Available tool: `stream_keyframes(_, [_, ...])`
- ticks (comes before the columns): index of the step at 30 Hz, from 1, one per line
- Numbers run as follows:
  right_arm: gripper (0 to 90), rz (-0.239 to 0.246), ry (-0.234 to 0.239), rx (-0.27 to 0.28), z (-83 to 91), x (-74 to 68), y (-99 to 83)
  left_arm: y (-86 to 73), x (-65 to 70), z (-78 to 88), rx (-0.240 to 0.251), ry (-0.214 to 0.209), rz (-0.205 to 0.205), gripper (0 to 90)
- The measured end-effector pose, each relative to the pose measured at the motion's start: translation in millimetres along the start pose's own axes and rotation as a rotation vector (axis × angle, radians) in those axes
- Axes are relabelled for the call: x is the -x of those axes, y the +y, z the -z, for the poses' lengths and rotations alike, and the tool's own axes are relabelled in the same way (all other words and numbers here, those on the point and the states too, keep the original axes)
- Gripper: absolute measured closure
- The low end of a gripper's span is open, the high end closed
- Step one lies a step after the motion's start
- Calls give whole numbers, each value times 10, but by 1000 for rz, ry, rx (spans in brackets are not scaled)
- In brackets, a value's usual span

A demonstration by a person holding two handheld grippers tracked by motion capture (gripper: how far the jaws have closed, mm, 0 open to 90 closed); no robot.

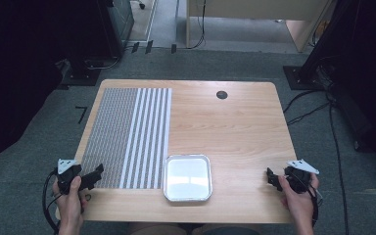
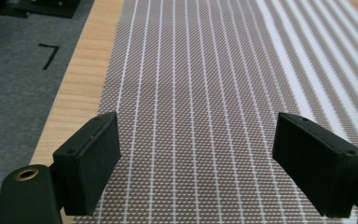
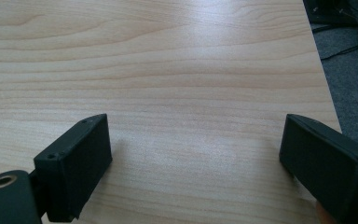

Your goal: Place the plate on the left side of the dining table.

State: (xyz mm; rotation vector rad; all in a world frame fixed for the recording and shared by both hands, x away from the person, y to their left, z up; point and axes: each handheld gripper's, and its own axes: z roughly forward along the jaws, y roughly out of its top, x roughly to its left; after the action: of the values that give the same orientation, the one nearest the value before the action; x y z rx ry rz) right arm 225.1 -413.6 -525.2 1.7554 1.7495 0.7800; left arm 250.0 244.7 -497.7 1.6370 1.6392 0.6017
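Forearms cut off at bottom edge of high view; dark surroundings at far left and right hard to make out. Square white tray [image 1: 167,169] at near centre of desk [image 1: 235,132], empty, touching right edge of striped grey-and-white mat [image 1: 127,137] on desk's left half. Left claw [image 1: 94,175] over mat's near left corner, jaws wide apart, holding nothing. Right claw [image 1: 270,177] near desk's near right edge, jaws spread over bare wood, empty. Small dark hole [image 1: 222,94] far centre.

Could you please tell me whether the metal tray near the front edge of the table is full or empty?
Empty. In the high view the tray shows only its bare, pale shiny floor inside the rim.
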Motion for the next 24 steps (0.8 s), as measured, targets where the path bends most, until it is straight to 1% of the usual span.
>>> stream_keyframes(1, [88, 0, 0, 0, 0, 0, 0, 0, 0, 0, 0, 0, 0, 151])
stream_keyframes(2, [88, -2, -2, 0, -1, -1, 1, 14, 9, 12, 7, -16, 8, 151])
stream_keyframes(5, [93, -13, -12, 1, -4, -14, 4, 44, 50, 39, 23, -32, 14, 150])
stream_keyframes(6, [100, -17, -13, 3, -4, -16, 5, 62, 93, 47, 30, -35, 9, 150])
stream_keyframes(7, [142, -36, -23, 11, 2, -19, 6, 71, 118, 49, 31, -42, 5, 150])
stream_keyframes(9, [141, -52, -22, 27, 16, -32, 12, 82, 174, 48, 35, -58, 2, 150])
stream_keyframes(13, [140, -65, -26, 65, 69, -87, 37, 100, 288, 22, 31, -60, -19, 150])
stream_keyframes(15, [141, -69, -25, 80, 94, -117, 50, 112, 337, 9, 27, -71, -24, 150])
stream_keyframes(17, [141, -70, -25, 92, 113, -149, 60, 119, 386, 2, 30, -65, -31, 150])
stream_keyframes(18, [140, -67, -30, 98, 119, -164, 63, 119, 403, 2, 38, -66, -29, 150])
stream_keyframes(21, [141, -54, -54, 109, 138, -225, 79, 124, 448, 7, 58, -85, -8, 150])
stream_keyframes(24, [141, -54, -48, 125, 159, -285, 103, 127, 527, -5, 60, -87, -24, 150])
